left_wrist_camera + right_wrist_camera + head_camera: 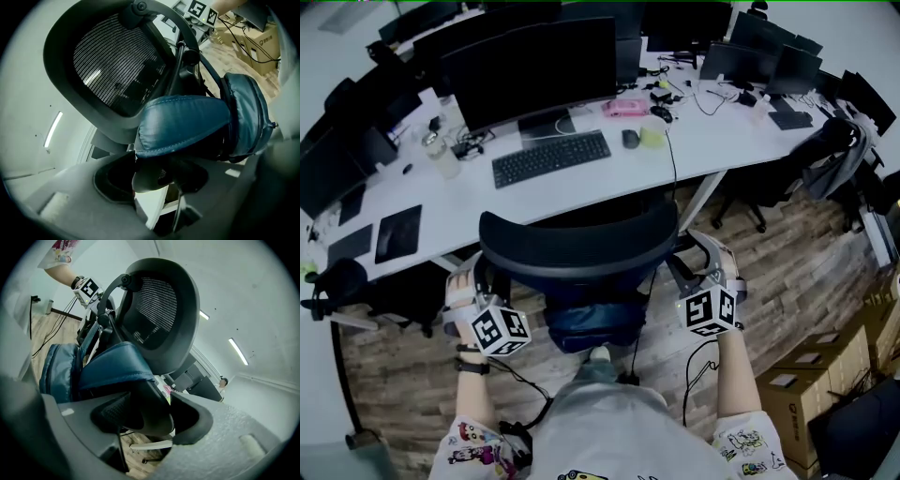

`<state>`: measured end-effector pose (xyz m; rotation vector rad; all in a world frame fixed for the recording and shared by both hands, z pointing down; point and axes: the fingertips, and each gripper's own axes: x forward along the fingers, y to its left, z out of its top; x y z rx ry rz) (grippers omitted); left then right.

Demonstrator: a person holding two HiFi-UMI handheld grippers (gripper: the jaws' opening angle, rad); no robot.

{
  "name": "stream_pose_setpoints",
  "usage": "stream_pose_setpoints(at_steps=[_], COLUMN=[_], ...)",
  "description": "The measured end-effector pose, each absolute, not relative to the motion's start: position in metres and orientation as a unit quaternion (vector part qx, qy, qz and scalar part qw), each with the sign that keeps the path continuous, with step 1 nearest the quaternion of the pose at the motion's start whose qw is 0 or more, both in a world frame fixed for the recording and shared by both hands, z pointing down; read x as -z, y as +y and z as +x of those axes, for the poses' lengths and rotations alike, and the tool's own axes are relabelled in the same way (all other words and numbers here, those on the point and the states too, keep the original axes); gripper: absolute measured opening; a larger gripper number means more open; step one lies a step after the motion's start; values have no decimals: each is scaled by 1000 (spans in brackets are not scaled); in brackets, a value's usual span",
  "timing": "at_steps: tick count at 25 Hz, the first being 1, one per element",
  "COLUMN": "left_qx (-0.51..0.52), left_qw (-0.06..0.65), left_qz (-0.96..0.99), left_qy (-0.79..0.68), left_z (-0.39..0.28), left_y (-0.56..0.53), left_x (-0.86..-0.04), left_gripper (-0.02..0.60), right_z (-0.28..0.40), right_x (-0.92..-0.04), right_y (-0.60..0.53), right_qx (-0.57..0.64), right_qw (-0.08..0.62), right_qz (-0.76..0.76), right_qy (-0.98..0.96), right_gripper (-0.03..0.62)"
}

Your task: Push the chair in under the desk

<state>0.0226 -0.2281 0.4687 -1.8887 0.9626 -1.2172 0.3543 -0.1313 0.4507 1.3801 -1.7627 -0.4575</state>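
Note:
The office chair has a black mesh back (581, 248) and a blue seat cushion (586, 323). It stands against the front edge of the white desk (600, 187), its seat part under it. My left gripper (473, 281) is closed around the chair's left armrest (154, 178), whose dark rounded end sits between the jaws under a blue pad (183, 122). On the other side, my right gripper (712, 272) grips the right armrest (140, 413) the same way. The chair's mesh back (159, 310) fills the upper middle of the right gripper view.
On the desk stand several monitors, a black keyboard (551, 157) and a mouse (630, 138). A slanted desk leg (698, 202) stands right of the chair. Another chair (834, 159) and cardboard boxes (825, 375) are at the right; cables trail on the wooden floor.

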Motion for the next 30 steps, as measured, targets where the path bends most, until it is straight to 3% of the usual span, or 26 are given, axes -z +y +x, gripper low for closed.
stream_pose_setpoints(at_steps=[30], left_qx=[501], left_qw=[273], left_qz=[-668], left_qy=[478], left_z=[78], left_y=[-308], left_x=[-464], left_gripper=[230], right_z=[422], right_x=[-444], right_y=[-289], right_qx=[227], right_qw=[388], right_qz=[474], right_qy=[-757], right_gripper=[267])
